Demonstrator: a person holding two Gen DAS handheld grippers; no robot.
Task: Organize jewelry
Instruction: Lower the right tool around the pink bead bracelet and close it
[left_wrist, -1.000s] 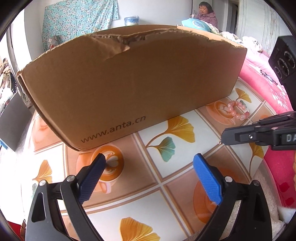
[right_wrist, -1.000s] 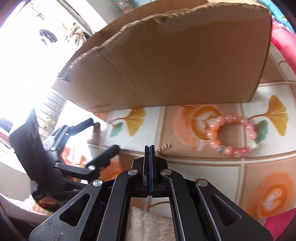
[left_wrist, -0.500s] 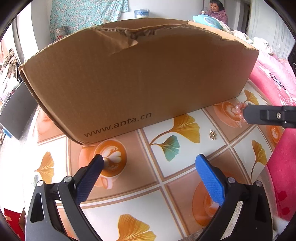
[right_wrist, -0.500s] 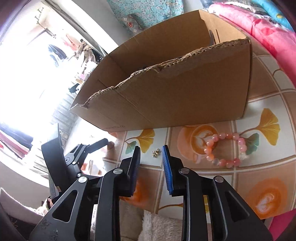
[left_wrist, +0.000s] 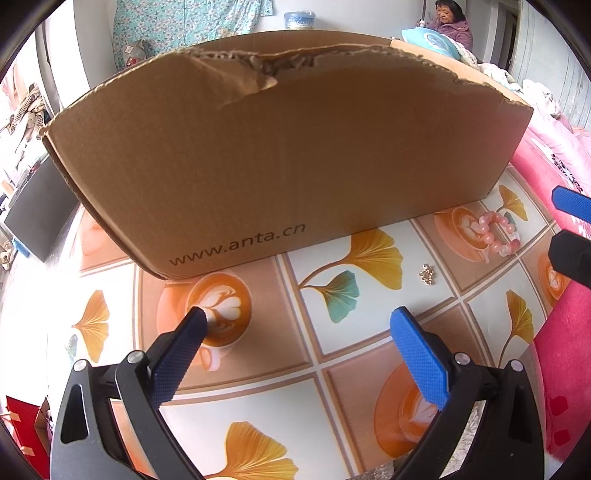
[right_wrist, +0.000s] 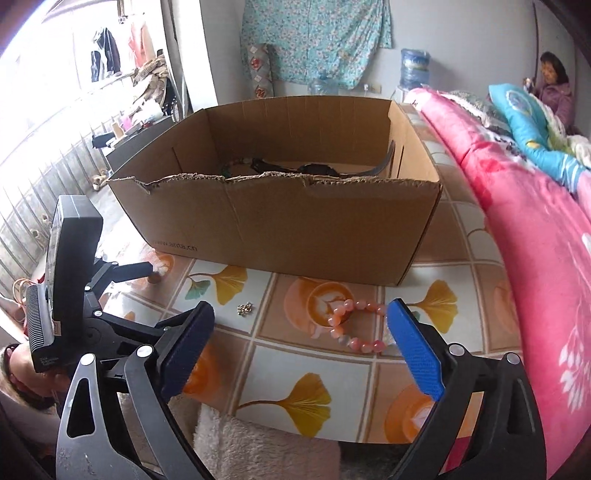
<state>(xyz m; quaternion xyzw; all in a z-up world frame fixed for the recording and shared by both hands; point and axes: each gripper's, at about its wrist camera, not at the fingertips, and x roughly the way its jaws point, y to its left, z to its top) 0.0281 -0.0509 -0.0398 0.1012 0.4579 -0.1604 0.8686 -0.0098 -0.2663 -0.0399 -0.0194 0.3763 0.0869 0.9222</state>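
Note:
A brown cardboard box stands open on the tiled tablecloth, with dark pieces and a bead strand lying inside. In front of it lie a pink bead bracelet and a small gold piece. My right gripper hovers above them, its jaws opening wide, with nothing between the pads. One of its blue pads shows at the right edge of the left wrist view. My left gripper stands open and bare, left of the gold piece.
A pink flowered blanket runs along the table's right side. A white fluffy cloth lies at the near edge. A person sits far back on the right. Water bottles stand by the back wall.
My right gripper went from shut to wide open, leaving the small gold piece on the table. It rose and tipped up, so the box's inside now shows. The left gripper hardly moved.

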